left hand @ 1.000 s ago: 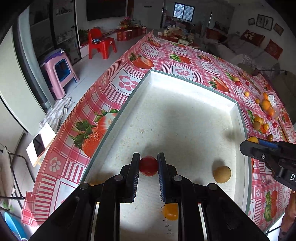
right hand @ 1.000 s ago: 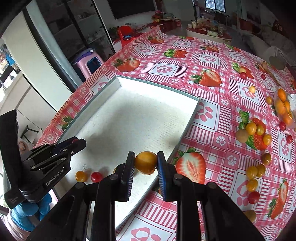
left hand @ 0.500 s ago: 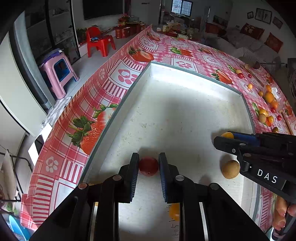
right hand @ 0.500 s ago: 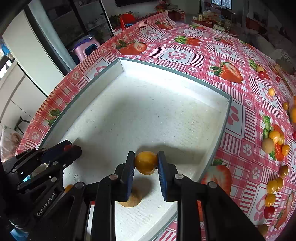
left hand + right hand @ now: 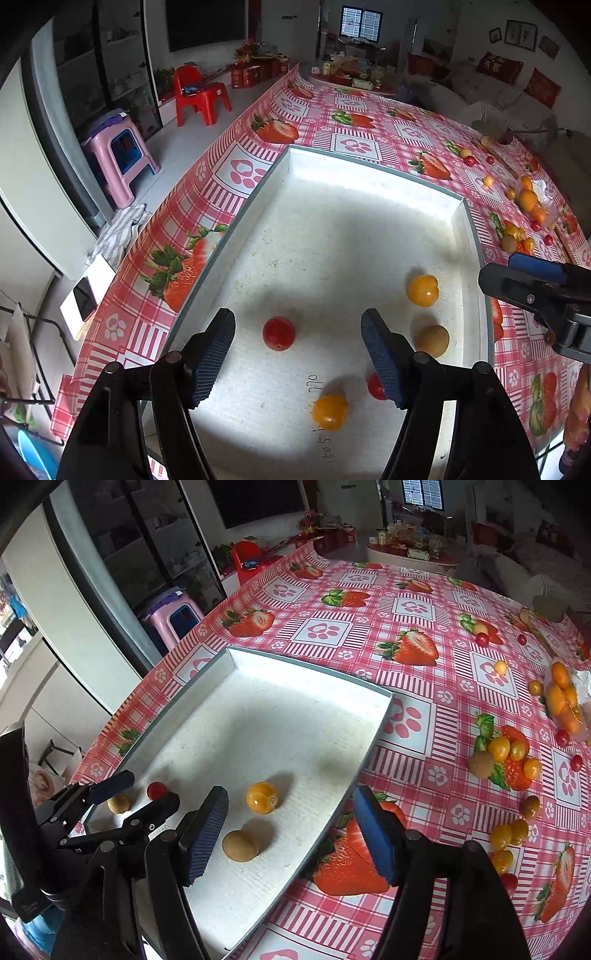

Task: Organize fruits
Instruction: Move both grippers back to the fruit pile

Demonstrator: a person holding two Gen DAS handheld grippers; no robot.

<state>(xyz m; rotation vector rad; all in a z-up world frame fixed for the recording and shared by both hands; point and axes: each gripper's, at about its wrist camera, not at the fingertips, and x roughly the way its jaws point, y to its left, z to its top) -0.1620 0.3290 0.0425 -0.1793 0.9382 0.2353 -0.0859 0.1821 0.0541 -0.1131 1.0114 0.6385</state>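
Observation:
A white tray (image 5: 369, 177) lies on the strawberry tablecloth; it also shows in the right wrist view (image 5: 295, 679). My left gripper (image 5: 297, 354) is open above the tray, with a red tomato (image 5: 279, 333) lying free between its fingers. My right gripper (image 5: 290, 834) is open over the tray's right rim. An orange fruit (image 5: 262, 797) lies free on the tray just ahead of it, and a tan fruit (image 5: 240, 846) lies near its left finger. The left wrist view also shows the orange fruit (image 5: 423, 290), the tan fruit (image 5: 432, 340), a second orange fruit (image 5: 329, 412) and a small red tomato (image 5: 375, 386).
Several loose orange, red and tan fruits (image 5: 498, 749) lie on the cloth right of the tray, with a bag of oranges (image 5: 561, 698) farther back. The left gripper (image 5: 110, 801) shows at the tray's near left corner. The table edge drops at left toward a pink stool (image 5: 118, 155).
Both grippers have opened. The left let go of the red tomato and the right let go of the orange fruit; both fruits now lie on the tray. The right gripper has drawn back to the right.

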